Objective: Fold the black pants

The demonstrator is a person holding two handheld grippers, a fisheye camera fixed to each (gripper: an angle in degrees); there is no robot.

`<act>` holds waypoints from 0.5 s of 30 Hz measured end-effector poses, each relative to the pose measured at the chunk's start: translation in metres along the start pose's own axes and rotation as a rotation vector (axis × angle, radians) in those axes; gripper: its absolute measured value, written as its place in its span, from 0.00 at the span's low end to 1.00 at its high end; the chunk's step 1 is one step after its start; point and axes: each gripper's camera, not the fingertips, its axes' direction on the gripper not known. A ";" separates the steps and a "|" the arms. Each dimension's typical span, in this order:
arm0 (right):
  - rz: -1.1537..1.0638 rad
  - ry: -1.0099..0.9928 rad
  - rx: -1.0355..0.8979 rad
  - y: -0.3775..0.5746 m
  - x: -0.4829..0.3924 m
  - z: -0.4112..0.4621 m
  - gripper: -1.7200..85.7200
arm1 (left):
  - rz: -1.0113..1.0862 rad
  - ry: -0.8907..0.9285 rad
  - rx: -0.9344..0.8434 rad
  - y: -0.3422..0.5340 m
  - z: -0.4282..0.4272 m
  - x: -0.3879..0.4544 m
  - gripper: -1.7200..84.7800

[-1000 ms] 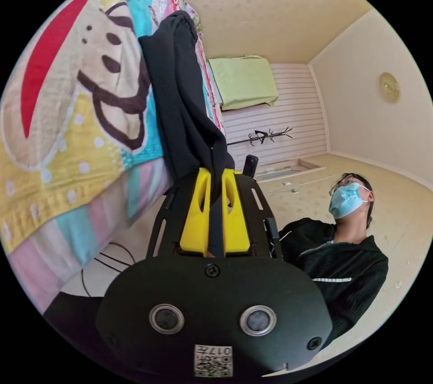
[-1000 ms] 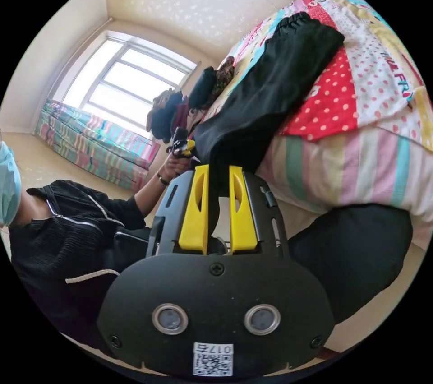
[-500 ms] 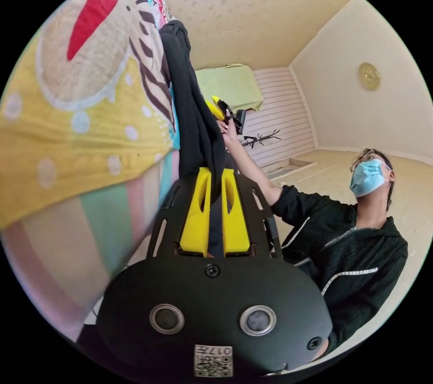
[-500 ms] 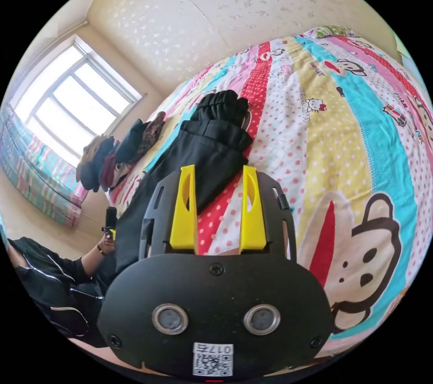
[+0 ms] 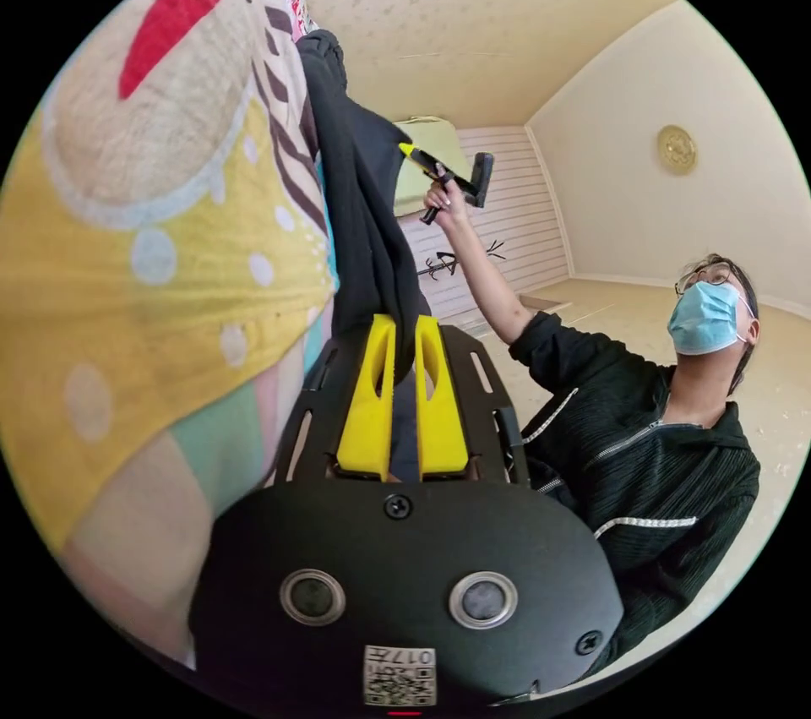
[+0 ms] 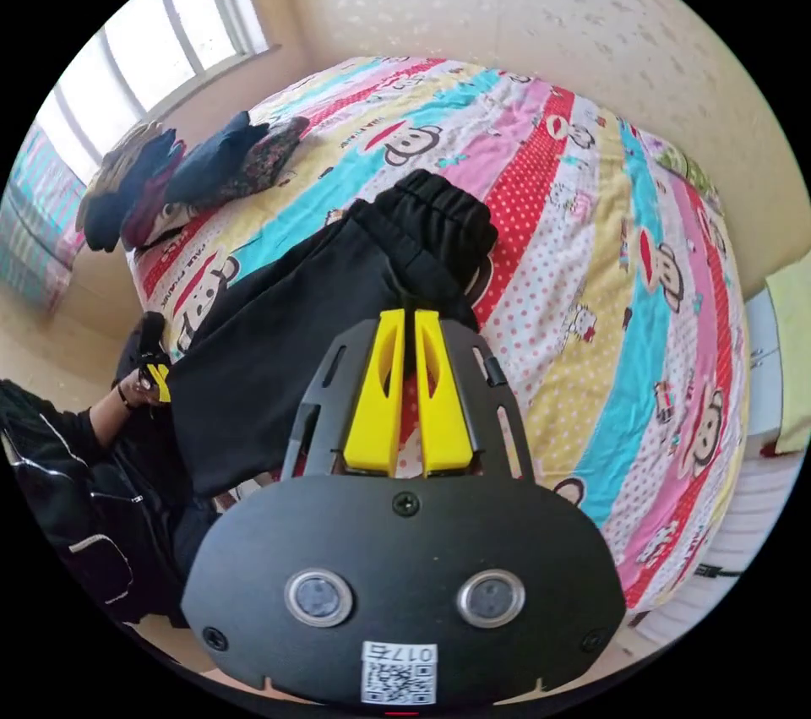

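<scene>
Left gripper view: the black pants (image 5: 359,187) are hanging as a soft, matte drape down the side of the bed, their gathered, ribbed waistband bunching at the top edge. The bedspread (image 5: 144,246) beside them is showing a quilted cotton look, yellow with pale dots and a big cartoon print. The left gripper (image 5: 404,330) is pinching the lower end of the pants, its two yellow plastic jaws sitting nearly together with a strip of dark cloth running down between them. Further off, the person's raised hand (image 5: 445,199) is holding the right gripper (image 5: 411,153) up against the pants' far edge; how far its jaws are parted is hard to tell from here. The person's ribbed black jacket (image 5: 642,482) is filling the lower right.

Right gripper view: the pants (image 6: 321,330) are lying across the striped, dotted bedspread (image 6: 591,263), flat and smooth through the leg, puckered at the elastic waistband. The right gripper (image 6: 404,326) is closing narrow, its yellow jaws clamping a fold of black cloth just below the waistband. At the bed's edge the left gripper (image 6: 157,381) is gripping the pants' other end. A pile of dark folded clothes (image 6: 169,178) is sitting well apart, near the window.
</scene>
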 end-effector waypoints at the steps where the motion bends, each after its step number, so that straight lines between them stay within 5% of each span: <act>1: -0.023 0.004 0.018 -0.009 -0.007 -0.006 0.06 | 0.003 -0.003 0.000 0.002 0.000 0.001 0.07; 4: -0.105 0.058 0.128 -0.044 -0.041 -0.025 0.06 | 0.038 -0.034 0.013 0.006 0.000 0.010 0.07; 8: 0.047 0.194 0.186 -0.058 -0.028 0.025 0.06 | 0.101 -0.055 0.088 0.012 -0.002 0.023 0.07; 15: 0.319 0.123 -0.182 -0.059 0.049 0.205 0.13 | 0.106 -0.096 0.153 0.027 0.003 0.028 0.07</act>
